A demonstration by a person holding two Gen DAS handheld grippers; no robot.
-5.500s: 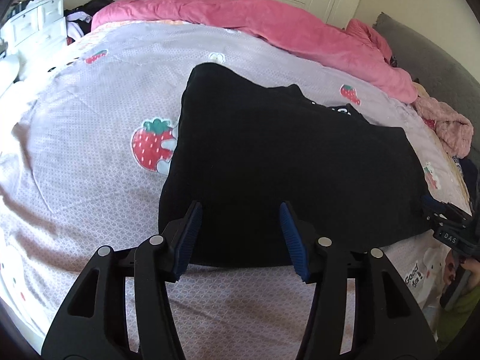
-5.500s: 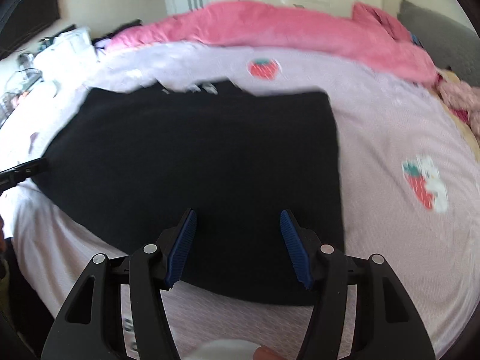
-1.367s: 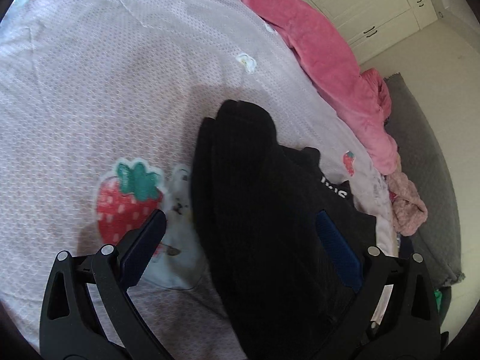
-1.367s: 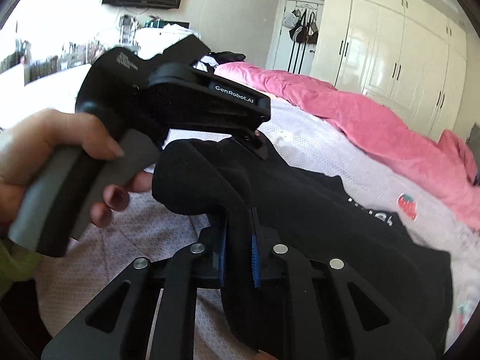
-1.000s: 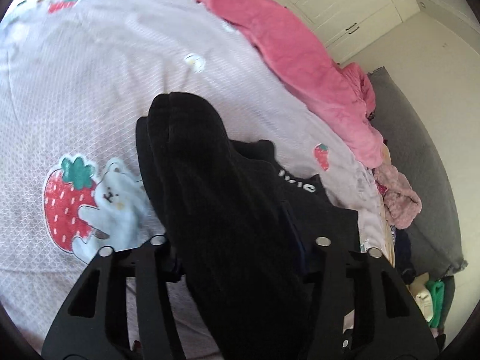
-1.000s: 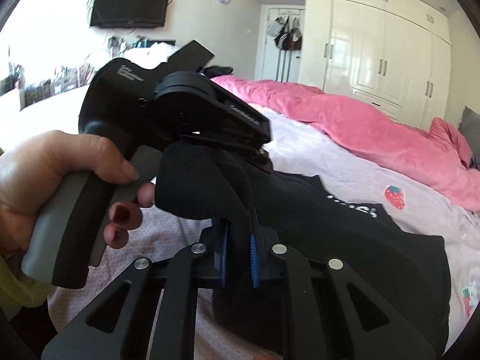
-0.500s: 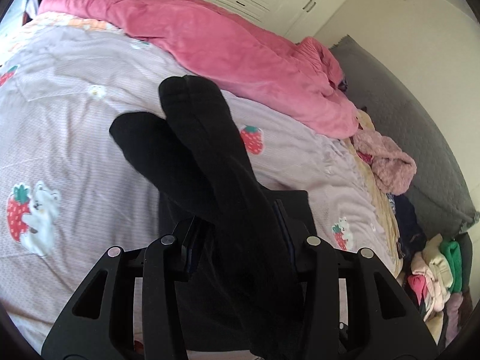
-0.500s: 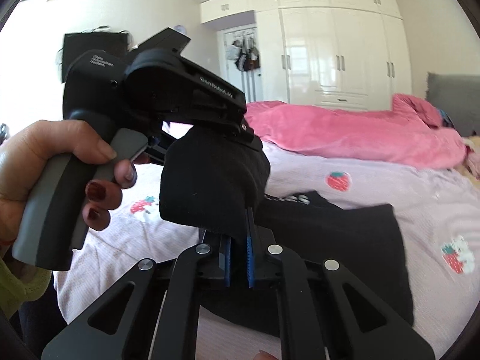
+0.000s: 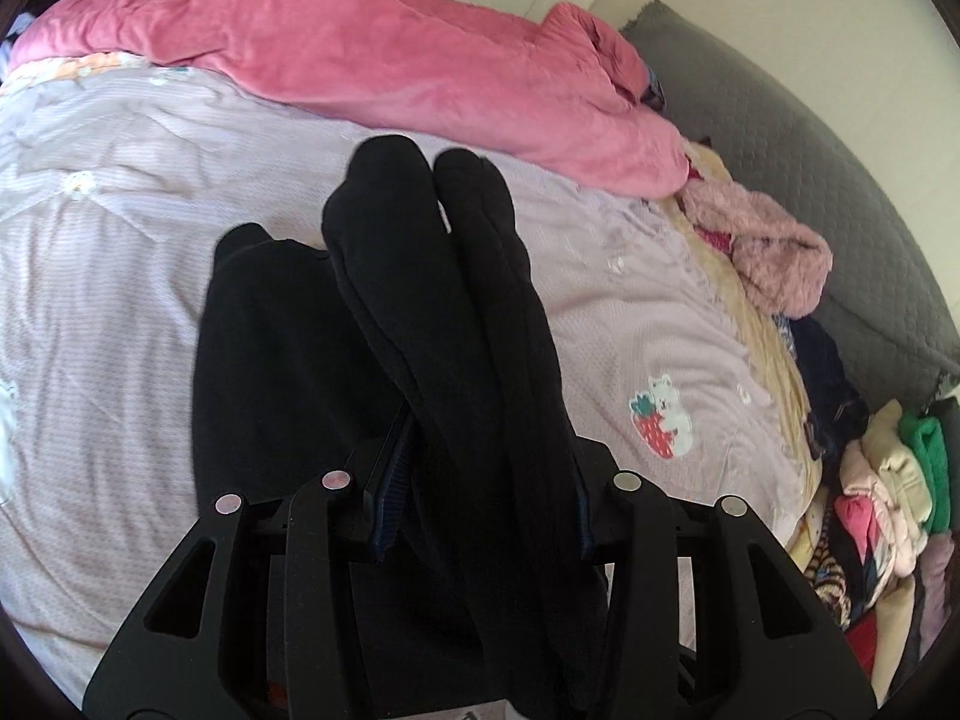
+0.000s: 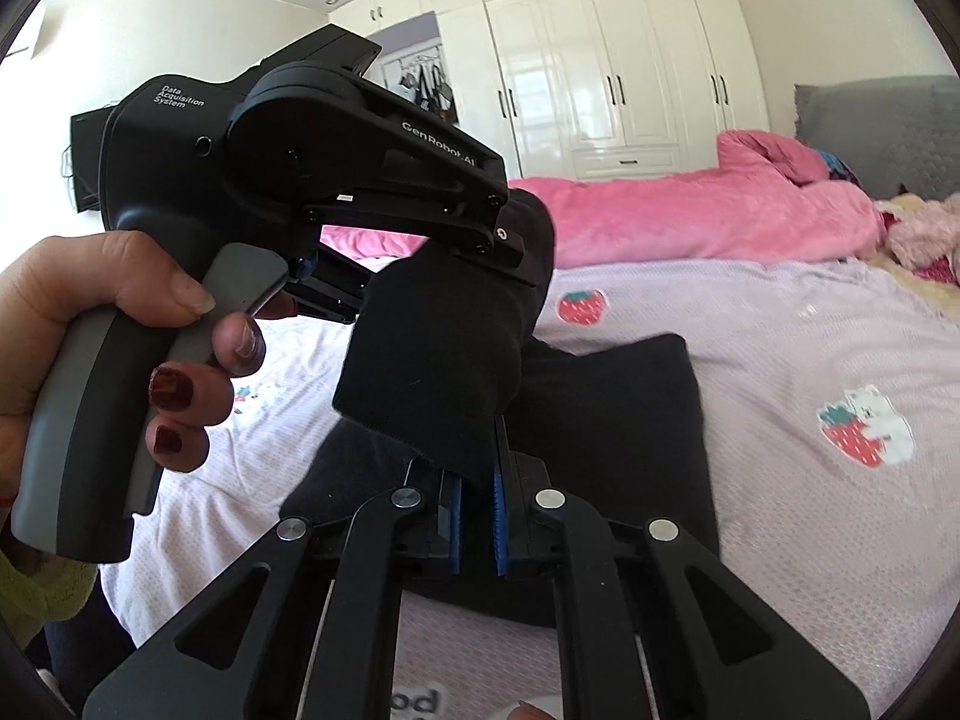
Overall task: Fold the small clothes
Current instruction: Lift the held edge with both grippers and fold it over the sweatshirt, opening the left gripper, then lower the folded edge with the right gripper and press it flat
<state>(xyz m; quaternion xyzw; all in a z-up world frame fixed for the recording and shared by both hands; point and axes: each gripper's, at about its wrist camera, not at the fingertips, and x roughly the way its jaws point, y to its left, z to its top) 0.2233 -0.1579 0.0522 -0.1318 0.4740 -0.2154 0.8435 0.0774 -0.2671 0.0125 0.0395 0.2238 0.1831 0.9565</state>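
Bright daylight, sharp focus, strong fisheye bending with dark corners; glare whitens the right view's left edge.

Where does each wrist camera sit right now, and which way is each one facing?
Left wrist: behind the left claw, angled down over the bed toward the pink quilt; its pads grip bunched folds of the black garment.
Right wrist: behind the right claw, facing more level toward the white wardrobe; shut on the garment. The person's left hand holds the other claw.
Shared: garment, bed, quilt.
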